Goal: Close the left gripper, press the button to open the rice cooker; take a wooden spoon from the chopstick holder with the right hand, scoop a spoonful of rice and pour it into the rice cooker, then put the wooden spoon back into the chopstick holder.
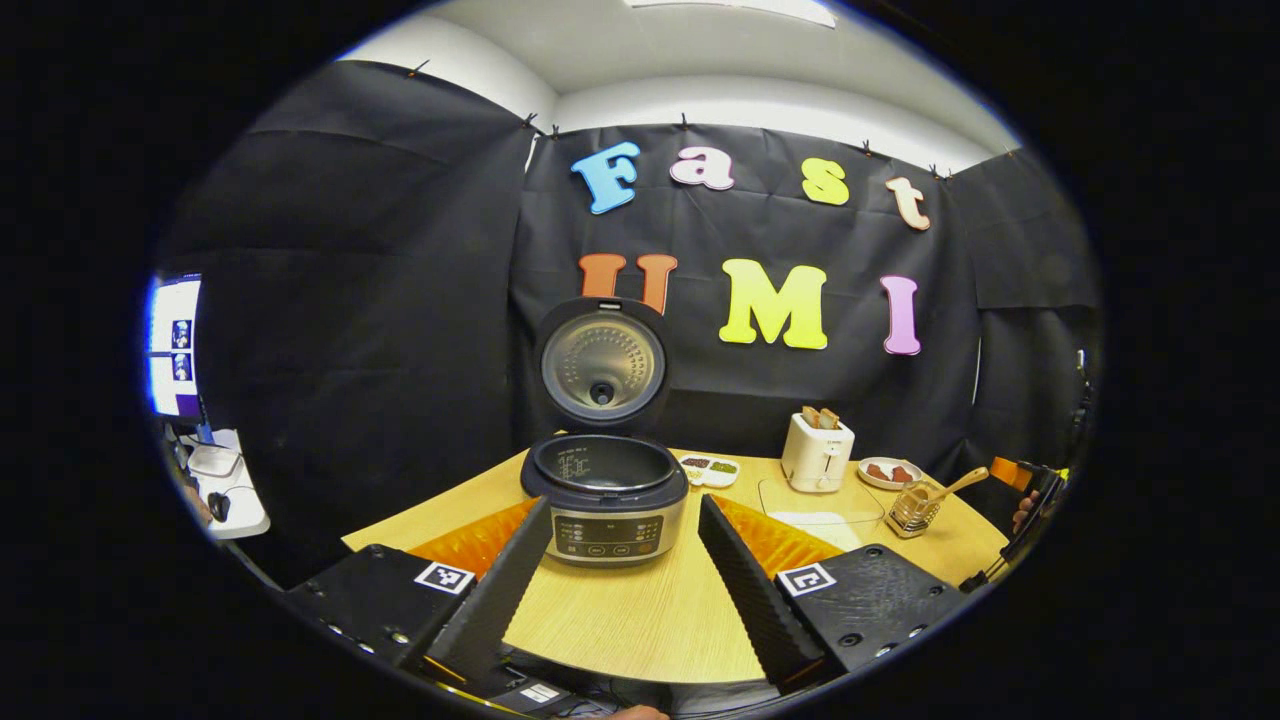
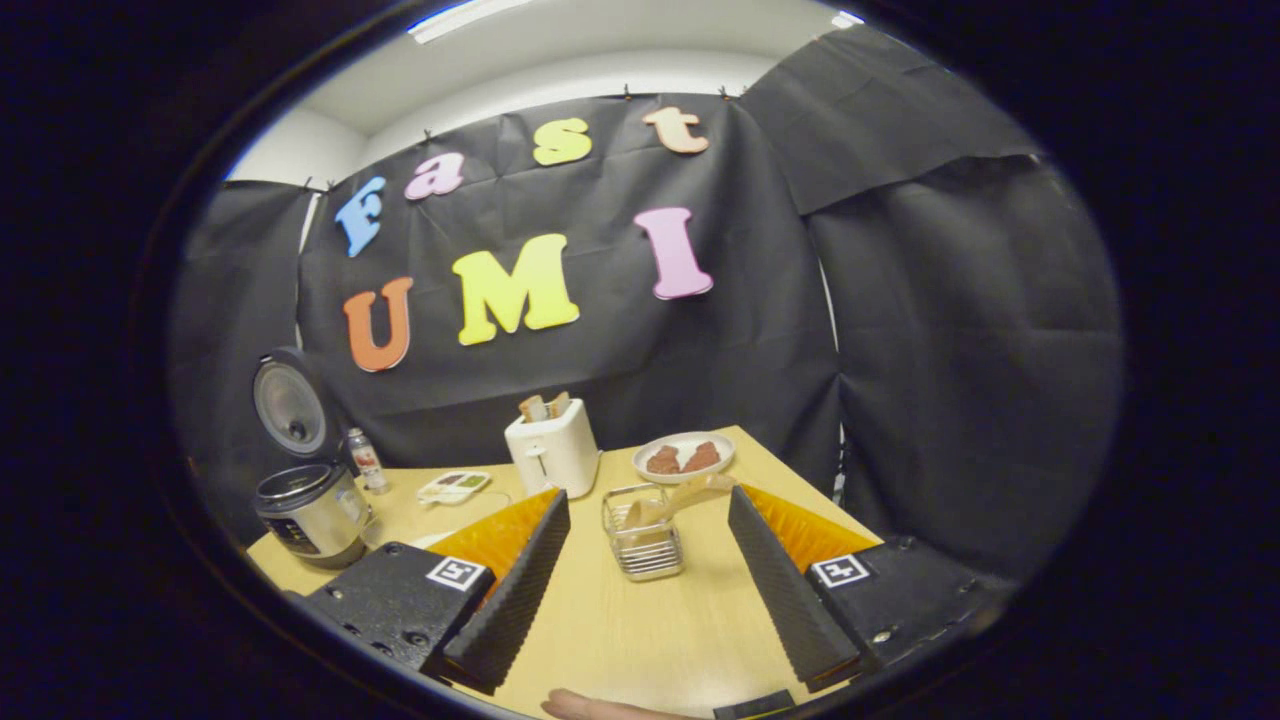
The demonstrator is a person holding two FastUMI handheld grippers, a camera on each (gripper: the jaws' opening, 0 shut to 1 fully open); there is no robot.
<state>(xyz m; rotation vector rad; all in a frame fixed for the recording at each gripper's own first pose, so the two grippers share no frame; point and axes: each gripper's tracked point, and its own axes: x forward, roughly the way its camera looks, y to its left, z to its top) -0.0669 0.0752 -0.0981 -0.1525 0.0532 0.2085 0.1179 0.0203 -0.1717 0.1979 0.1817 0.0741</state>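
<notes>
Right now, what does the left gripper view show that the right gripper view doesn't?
Left gripper view: a look down into the open rice cooker, its front panel facing the camera, and a lit screen at far left. Right gripper view: a small bottle beside the cooker. Both: the cooker's lid up, toaster, plate, chopstick holder holding the wooden spoon, table.

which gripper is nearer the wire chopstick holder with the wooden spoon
Right. The right gripper faces the wire chopstick holder, jaws open. The left gripper fronts the silver rice cooker.
</notes>
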